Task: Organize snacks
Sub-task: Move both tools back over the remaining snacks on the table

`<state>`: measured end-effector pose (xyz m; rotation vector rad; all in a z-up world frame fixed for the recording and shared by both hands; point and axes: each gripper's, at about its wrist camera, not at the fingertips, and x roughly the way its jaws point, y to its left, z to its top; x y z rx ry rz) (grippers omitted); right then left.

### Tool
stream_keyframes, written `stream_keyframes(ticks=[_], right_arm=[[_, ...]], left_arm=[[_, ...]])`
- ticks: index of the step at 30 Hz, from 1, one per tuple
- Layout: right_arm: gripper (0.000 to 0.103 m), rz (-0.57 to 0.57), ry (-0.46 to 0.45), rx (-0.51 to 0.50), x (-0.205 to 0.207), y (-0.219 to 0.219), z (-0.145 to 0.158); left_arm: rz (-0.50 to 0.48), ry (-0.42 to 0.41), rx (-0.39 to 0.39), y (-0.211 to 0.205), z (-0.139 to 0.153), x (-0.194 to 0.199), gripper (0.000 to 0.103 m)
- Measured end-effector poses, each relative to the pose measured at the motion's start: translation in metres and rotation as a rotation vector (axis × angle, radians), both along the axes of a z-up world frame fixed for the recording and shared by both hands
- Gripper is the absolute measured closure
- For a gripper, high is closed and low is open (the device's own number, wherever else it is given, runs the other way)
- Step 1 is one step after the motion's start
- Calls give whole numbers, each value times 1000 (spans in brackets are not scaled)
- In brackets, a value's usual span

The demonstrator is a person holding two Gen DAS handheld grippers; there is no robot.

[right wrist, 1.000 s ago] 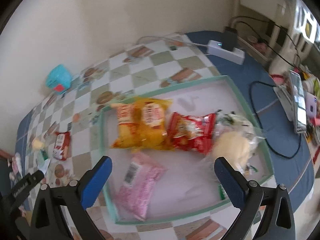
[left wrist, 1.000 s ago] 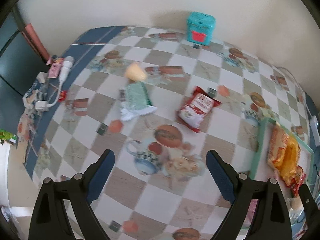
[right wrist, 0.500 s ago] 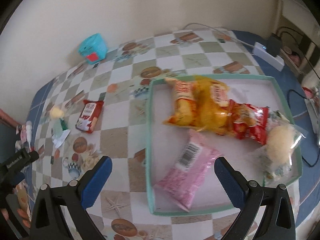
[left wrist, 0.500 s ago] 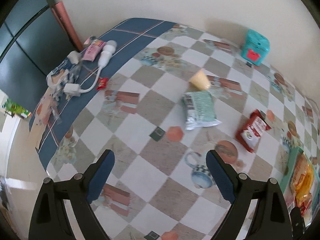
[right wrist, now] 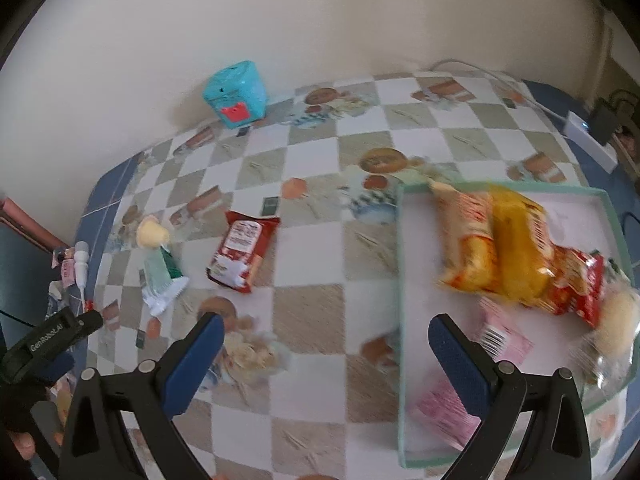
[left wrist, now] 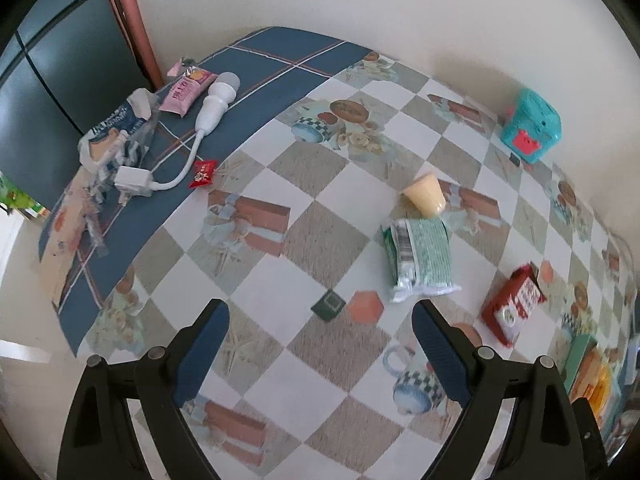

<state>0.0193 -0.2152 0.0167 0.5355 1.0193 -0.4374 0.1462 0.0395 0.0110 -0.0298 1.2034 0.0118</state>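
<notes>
A green snack packet [left wrist: 421, 257] lies on the checkered table, with a cream cup [left wrist: 425, 199] just beyond it and a red snack packet [left wrist: 513, 305] to its right. My left gripper [left wrist: 320, 322] hovers open over bare table, left of and nearer than the green packet. The right wrist view shows the same red packet [right wrist: 242, 249], green packet [right wrist: 162, 271] and cup [right wrist: 151, 233] at left. The teal tray [right wrist: 400, 288] at right holds yellow [right wrist: 516, 248], red [right wrist: 576, 284] and pink [right wrist: 448, 408] packets. My right gripper [right wrist: 324, 334] is open above the table beside the tray's left rim.
A turquoise box [left wrist: 530, 127] stands by the wall. On the blue cloth at far left lie a white plug with cable [left wrist: 214, 102], a pink bar [left wrist: 186, 91], a small red sweet [left wrist: 203, 173] and a crumpled wrapper [left wrist: 116, 132]. A power strip [right wrist: 588, 136] sits at far right.
Both grippers swept left over the table. The tray slid right in the right wrist view and nearly out of the left one; the blue cloth's clutter came closer. Both jaws stayed open.
</notes>
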Motion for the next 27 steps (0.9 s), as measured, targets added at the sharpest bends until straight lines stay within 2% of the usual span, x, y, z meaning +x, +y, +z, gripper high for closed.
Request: stream_keyframes(ticks=[4, 13, 20, 27], right_arm=[[0, -1, 5, 8, 20, 0, -5], [0, -7, -18, 37, 58, -4, -23], [0, 16, -3, 42, 81, -2, -50], [0, 69, -16, 13, 99, 12, -61]], left_arm=[[24, 20, -54, 7, -8, 16, 10], [54, 18, -97, 13, -19, 44, 10], [-12, 25, -137, -19, -30, 57, 10], [-84, 47, -118, -53, -46, 62, 10]])
